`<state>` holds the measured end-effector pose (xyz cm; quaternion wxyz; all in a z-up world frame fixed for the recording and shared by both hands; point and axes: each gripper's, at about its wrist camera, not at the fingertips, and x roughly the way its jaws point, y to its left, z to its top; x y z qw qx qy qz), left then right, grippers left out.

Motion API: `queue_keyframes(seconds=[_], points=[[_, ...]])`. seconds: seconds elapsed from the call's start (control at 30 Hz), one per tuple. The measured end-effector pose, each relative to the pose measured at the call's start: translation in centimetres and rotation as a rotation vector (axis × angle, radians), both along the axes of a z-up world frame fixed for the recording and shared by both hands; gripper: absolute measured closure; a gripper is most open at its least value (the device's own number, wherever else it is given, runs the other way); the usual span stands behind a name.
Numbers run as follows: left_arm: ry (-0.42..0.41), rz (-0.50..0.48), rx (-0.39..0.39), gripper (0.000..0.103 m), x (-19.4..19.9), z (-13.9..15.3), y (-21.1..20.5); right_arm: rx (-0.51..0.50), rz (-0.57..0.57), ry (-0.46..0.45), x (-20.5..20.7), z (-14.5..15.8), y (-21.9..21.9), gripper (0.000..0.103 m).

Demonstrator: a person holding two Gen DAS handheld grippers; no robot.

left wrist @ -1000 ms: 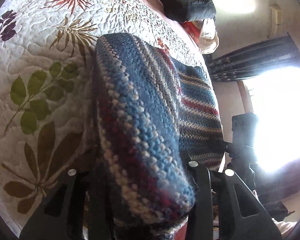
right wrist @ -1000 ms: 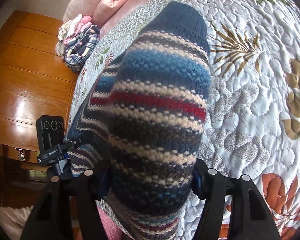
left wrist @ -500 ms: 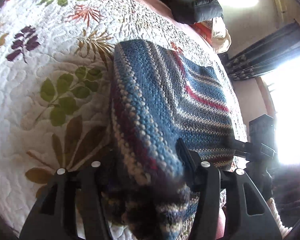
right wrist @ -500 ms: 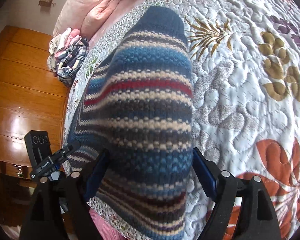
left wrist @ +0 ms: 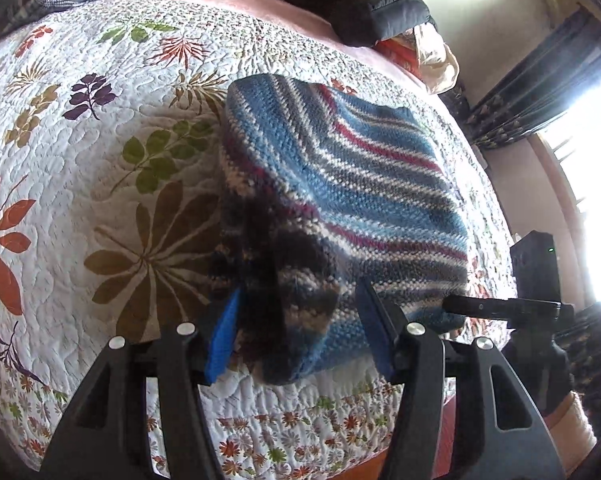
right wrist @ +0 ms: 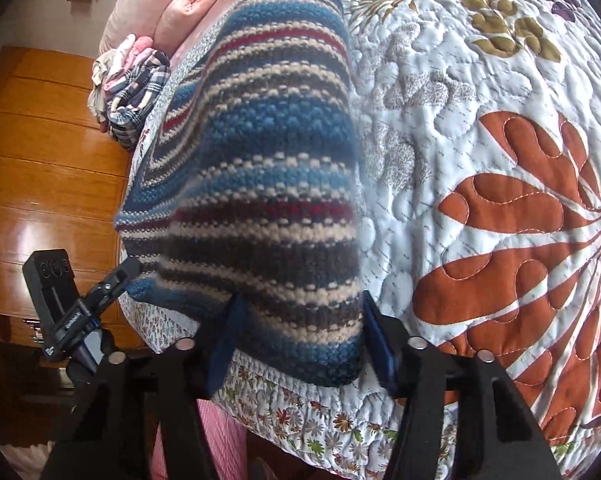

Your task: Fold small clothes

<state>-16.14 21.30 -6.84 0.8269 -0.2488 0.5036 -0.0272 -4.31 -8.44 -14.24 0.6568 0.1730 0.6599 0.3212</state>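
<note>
A striped knitted garment (left wrist: 340, 184) in blue, cream, grey and red lies folded on the bed's floral quilt (left wrist: 100, 160), near the quilt's front edge. The left claw (left wrist: 300, 340) stands spread wide, its blue pads on either side of the garment's near left corner, with the wool bunched loosely between them and not pinched. The right claw (right wrist: 300, 332) is likewise spread, its pads flanking the garment's (right wrist: 260, 160) near right corner without clamping it. Beyond the garment, at the far edge of the quilt, sits a pile of checked clothes (right wrist: 136, 88) beside a pink pillow (right wrist: 168, 12).
</note>
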Motion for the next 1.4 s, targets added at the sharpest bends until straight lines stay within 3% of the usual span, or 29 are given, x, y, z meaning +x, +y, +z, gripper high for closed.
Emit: queue_keyframes(seconds=[0.2,0.57,0.63,1.0,1.1,1.27,1.4], points=[[0.074,0.002,0.043,0.050,0.1,-1.7,0.2,-0.018,-0.006,-0.049,-0.2,1.4,-0.6,0.071],[0.145,0.003,0.000,0.044,0.1,-4.3,1.2,-0.091,-0.040,-0.047,-0.8,-0.4,-0.7,0.070],[0.150,0.005,0.014,0.042,0.0,-4.0,1.1,-0.089,-0.049,-0.042,-0.8,-0.2,-0.6,0.067],[0.157,0.011,0.114,0.037,-2.9,-0.1,-0.5,-0.291,-0.025,-0.204,-4.4,4.3,-0.2,0.020],[0.153,0.017,0.146,0.034,-4.1,1.0,-1.3,-0.326,-0.030,-0.239,-5.5,5.4,-0.2,0.015],[0.153,0.018,0.219,0.032,-5.7,2.7,-2.5,-0.398,-0.033,-0.316,-7.4,7.0,0.1,0.014],[0.155,0.047,0.225,0.032,-7.1,3.9,-2.6,-0.430,-0.032,-0.342,-8.2,7.9,0.6,0.014]])
